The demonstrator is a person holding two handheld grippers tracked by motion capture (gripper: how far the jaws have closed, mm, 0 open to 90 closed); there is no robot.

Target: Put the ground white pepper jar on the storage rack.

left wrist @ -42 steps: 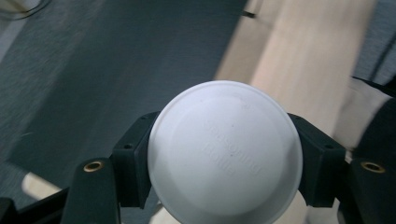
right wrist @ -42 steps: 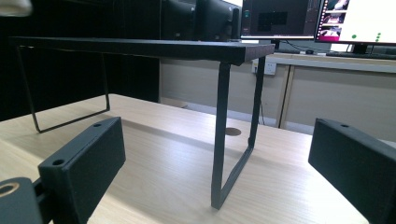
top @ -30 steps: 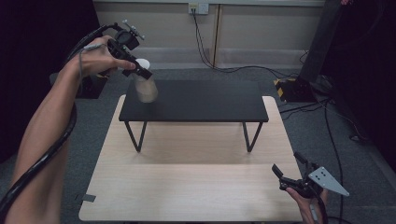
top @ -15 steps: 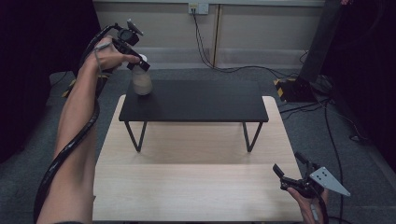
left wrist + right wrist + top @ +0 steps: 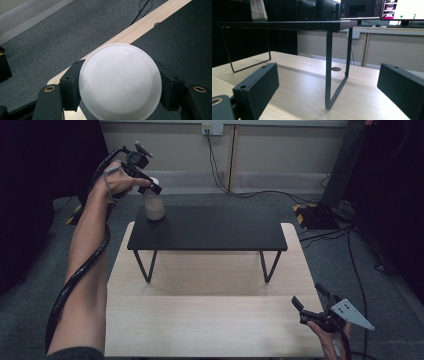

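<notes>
High view: one seasoning bottle (image 5: 154, 206) on one black shelf (image 5: 210, 227).

White-lid bottle (image 5: 154, 205), blk shelf (image 5: 210, 227), wood table (image 5: 210, 320).

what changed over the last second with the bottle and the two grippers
The left gripper, shut on the seasoning bottle by its white cap, carried it down; a second ago it hung in the air over the far left corner of the black shelf, now its base looks to rest on that corner. The right gripper stayed open at the near right edge of the wooden table. The shelf did not move.
</notes>
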